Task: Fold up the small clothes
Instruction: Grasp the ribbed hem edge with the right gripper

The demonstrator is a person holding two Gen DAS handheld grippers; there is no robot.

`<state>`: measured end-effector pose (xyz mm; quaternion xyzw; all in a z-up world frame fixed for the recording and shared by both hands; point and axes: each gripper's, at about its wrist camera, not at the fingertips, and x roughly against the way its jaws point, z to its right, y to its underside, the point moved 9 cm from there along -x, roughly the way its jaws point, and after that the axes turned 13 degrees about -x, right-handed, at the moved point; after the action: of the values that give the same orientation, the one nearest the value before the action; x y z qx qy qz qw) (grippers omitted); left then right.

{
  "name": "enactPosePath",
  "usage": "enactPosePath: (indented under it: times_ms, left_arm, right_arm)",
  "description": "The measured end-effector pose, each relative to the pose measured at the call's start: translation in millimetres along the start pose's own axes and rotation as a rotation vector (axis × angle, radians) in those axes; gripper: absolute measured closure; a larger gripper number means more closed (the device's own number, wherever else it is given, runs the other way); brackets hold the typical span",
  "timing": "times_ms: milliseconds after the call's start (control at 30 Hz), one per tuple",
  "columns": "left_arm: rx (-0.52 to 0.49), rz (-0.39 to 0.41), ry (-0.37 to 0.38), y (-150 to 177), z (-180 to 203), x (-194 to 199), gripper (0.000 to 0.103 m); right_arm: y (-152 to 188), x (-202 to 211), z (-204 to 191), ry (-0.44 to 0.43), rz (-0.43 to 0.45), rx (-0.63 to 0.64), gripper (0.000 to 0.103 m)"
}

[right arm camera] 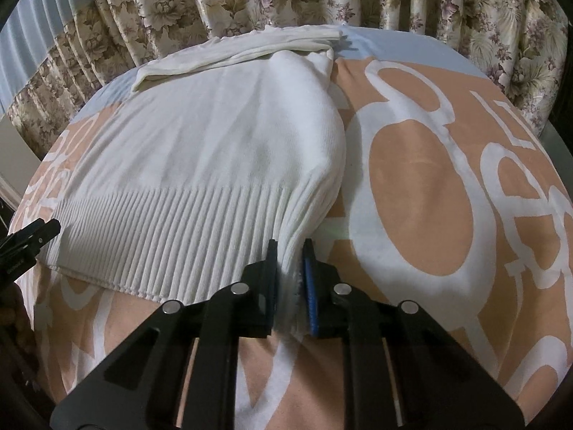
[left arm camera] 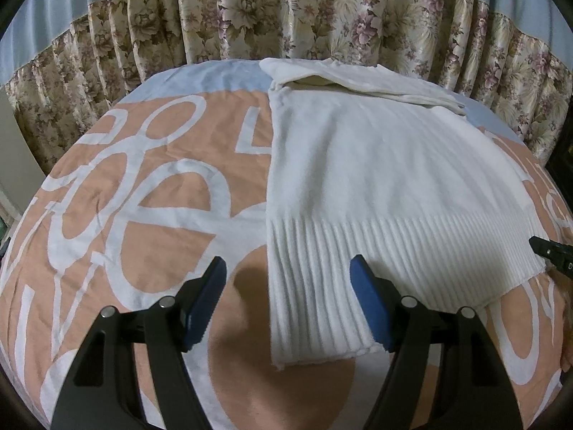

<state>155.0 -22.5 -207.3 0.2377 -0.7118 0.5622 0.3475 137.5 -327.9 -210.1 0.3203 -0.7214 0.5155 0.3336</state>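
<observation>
A white knit sweater (left arm camera: 376, 179) with a ribbed hem lies flat on the bed, its sleeves folded across the far end (left arm camera: 358, 79). My left gripper (left arm camera: 286, 268) is open, straddling the hem's near left corner just above the cloth. In the right wrist view my right gripper (right arm camera: 290, 247) is shut on the sweater's (right arm camera: 215, 150) ribbed hem at its near right corner, and the cloth bunches up between the fingers. The tip of each gripper shows at the edge of the other's view: the right gripper (left arm camera: 549, 251) and the left gripper (right arm camera: 32, 236).
The bed is covered by a peach sheet with large white letters (left arm camera: 143, 197), also in the right wrist view (right arm camera: 429, 179). Floral curtains (left arm camera: 250, 10) hang close behind the bed's far edge.
</observation>
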Motion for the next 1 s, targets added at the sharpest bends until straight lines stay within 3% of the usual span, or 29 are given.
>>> enactPosePath:
  times_ms: [100, 267, 600, 633, 667, 733, 1000]
  left_arm:
    - [-0.003, -0.038, 0.037, 5.0, 8.2, -7.6, 0.031]
    - [-0.02, -0.075, 0.009, 6.3, 13.4, -12.2, 0.028]
    - [-0.005, -0.08, 0.026, 8.8, 13.6, -11.4, 0.029]
    - [-0.009, -0.077, 0.038, 7.5, 14.8, -10.9, 0.039]
    - [-0.021, -0.069, 0.058, 5.2, 18.3, -9.3, 0.06]
    - [-0.049, -0.054, 0.086, 2.3, 30.5, -3.8, 0.092]
    - [-0.023, -0.063, 0.097, 2.5, 36.3, -2.1, 0.092]
  right_arm:
    - [0.2, -0.1, -0.5, 0.001, 0.002, 0.015, 0.089]
    - [0.3, -0.6, -0.3, -0.003, -0.001, 0.016, 0.088]
    - [0.5, -0.6, -1.8, -0.003, 0.011, 0.007, 0.087]
    - [0.5, -0.5, -1.6, -0.006, 0.009, 0.006, 0.087]
    - [0.3, -0.7, -1.6, -0.009, 0.006, 0.005, 0.087]
    - [-0.1, -0.8, -1.4, -0.015, 0.002, -0.003, 0.088]
    - [0.1, -0.5, -1.7, -0.008, 0.003, 0.002, 0.088]
